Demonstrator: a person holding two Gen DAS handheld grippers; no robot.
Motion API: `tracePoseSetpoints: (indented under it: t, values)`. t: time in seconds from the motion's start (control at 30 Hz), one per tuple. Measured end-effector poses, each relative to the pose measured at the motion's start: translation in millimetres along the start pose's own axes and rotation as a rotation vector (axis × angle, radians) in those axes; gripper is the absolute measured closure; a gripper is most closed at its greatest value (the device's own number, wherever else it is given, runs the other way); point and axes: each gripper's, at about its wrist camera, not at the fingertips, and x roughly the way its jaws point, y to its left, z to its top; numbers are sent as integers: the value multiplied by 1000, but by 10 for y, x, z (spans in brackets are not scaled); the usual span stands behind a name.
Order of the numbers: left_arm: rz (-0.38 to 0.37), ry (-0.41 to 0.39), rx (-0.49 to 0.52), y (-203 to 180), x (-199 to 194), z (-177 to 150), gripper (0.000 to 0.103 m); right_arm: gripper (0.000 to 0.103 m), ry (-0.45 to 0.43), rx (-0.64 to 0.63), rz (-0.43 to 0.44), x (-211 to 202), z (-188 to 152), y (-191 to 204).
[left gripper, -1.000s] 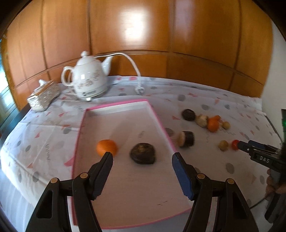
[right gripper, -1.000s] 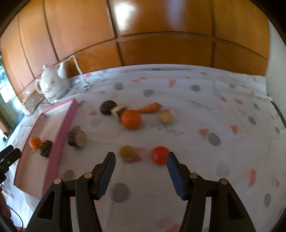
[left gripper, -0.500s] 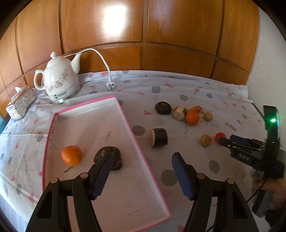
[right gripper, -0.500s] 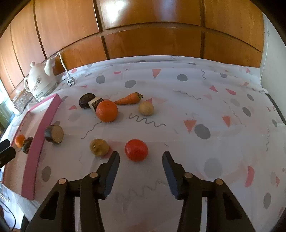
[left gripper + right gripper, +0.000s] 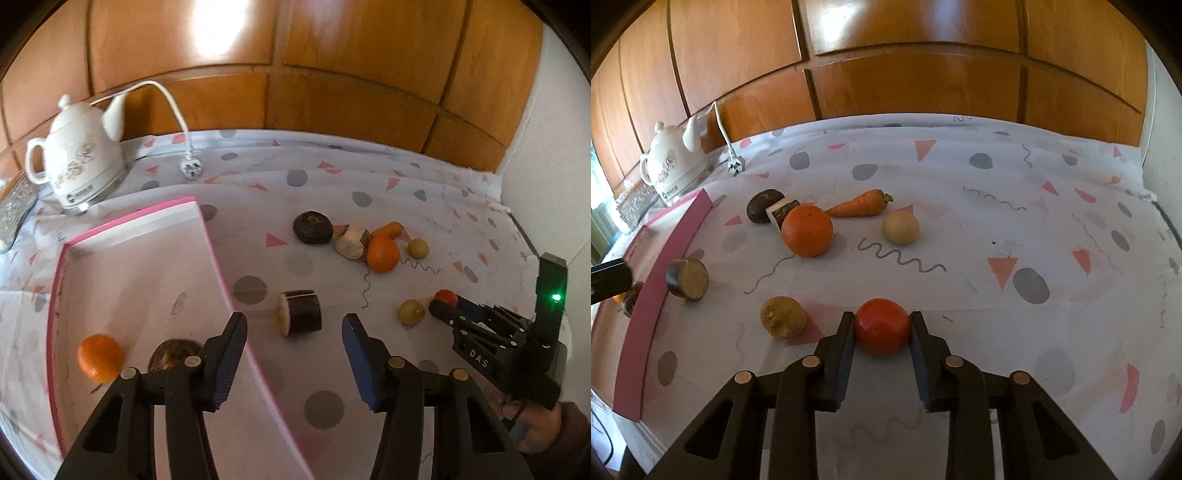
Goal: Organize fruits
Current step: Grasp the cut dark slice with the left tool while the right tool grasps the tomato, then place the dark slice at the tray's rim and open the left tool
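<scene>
Now the right gripper (image 5: 882, 334) has closed in: its fingers (image 5: 843, 341), wide apart half a second ago, press both sides of the tomato (image 5: 882, 326), which sits on the surface (image 5: 960, 229). Just left of the left finger lies a brown fruit (image 5: 783, 317); ahead, the orange (image 5: 807, 230), carrot (image 5: 858, 205) and a pale round fruit (image 5: 900, 227). Meanwhile the left gripper (image 5: 293, 338) has swung right, fingers spread wide and holding nothing, and the cut dark piece (image 5: 300, 313) now lies between them, slightly ahead. The tray (image 5: 218, 254) rim passes under the left finger, with a small orange (image 5: 99, 357) inside.
</scene>
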Motion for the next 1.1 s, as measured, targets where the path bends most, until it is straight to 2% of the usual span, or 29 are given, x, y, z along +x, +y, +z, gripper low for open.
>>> tracePoseSetpoints:
  t: [0.13, 0.23, 0.37, 0.4, 0.5, 0.77, 0.93, 1.1]
  values:
    - [11, 37, 39, -105, 169, 86, 49, 74, -3, 0, 0, -1, -6, 11]
    - [50, 75, 70, -171, 321, 125, 50, 74, -6, 4, 3, -2, -12, 13]
    - [69, 115, 90, -220, 485, 147, 63, 74, -9, 9, 9, 5, -12, 7]
    - [87, 117, 101, -233, 520, 141, 73, 74, -10, 10, 10, 4, -13, 5]
    - [95, 98, 97, -229, 539, 118, 76, 74, -12, 14, 13, -4, -21, -2]
    - [-7, 24, 5, -215, 190, -47, 76, 74, -9, 16, 14, -4, -16, -2]
    - [-26, -24, -46, -102, -110, -121, 76, 74, -9, 20, 18, -9, -16, -10]
    - [12, -64, -106, 140, -352, -186, 76, 74, -8, 11, 6, -5, -15, 11]
